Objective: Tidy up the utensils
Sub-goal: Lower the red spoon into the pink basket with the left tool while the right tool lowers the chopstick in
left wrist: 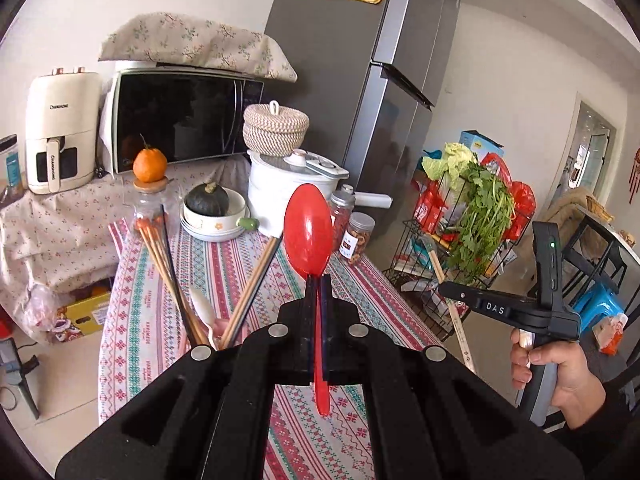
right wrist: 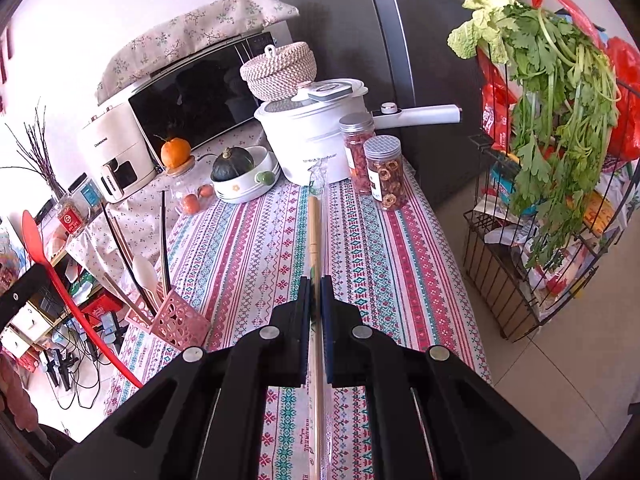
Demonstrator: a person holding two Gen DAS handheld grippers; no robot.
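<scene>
The right gripper (right wrist: 316,280) was clamped tight on a wrapped pair of wooden chopsticks (right wrist: 315,232), pointing up the patterned tablecloth (right wrist: 248,248) toward the white electric pot (right wrist: 308,140). Off to the left, the pink perforated utensil holder (right wrist: 176,316) held chopsticks and a white spoon (right wrist: 146,272), and the red spoon (right wrist: 36,240) hung just beside it, gripped by the left gripper (right wrist: 28,292).
</scene>
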